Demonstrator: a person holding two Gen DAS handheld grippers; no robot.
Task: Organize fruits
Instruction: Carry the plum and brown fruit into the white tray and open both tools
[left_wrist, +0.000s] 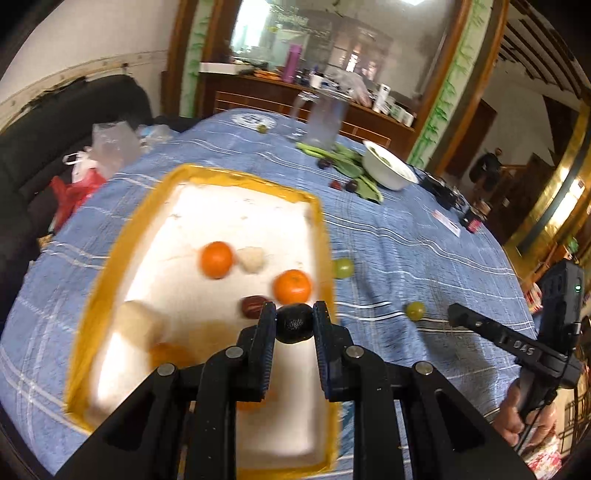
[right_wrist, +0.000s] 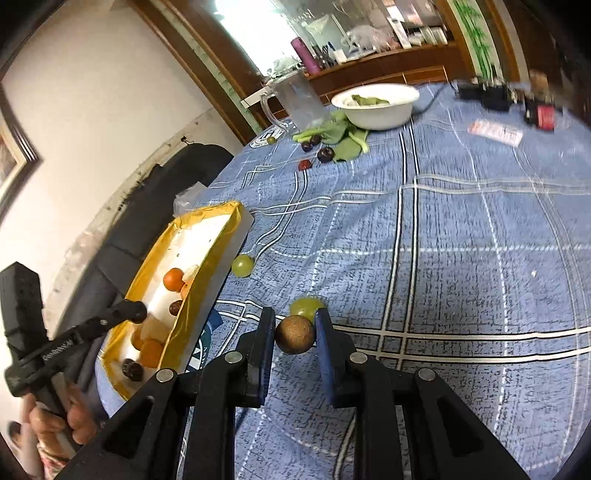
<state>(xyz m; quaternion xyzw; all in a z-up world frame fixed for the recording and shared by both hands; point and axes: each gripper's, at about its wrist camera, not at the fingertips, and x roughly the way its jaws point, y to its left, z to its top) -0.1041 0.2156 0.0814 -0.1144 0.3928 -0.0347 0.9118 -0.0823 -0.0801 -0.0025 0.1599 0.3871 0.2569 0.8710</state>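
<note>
The left claw (left_wrist: 294, 314) is clamped on a dark plum (left_wrist: 294, 325), round with no clear long axis, held over the tray (left_wrist: 122, 258)'s near right part; two oranges (left_wrist: 217, 259) lie beyond. The right claw (right_wrist: 295, 319) grips a brown ball-shaped fruit (right_wrist: 294, 335) above the table (right_wrist: 461, 258), with a green grape (right_wrist: 304, 307) just behind. Only the right view shows "GenRobot.AI" on the other tool.

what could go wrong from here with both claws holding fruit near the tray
1. The left claw pinches a small dark fruit only at its fingertips, above the yellow-rimmed tray; it may slip, or land on the oranges when released.
2. The right claw grips a round brown fruit over the tablecloth, outside the tray; dropped, it would likely roll.
3. Green grapes lie loose by the tray wall and could get knocked away.
</note>
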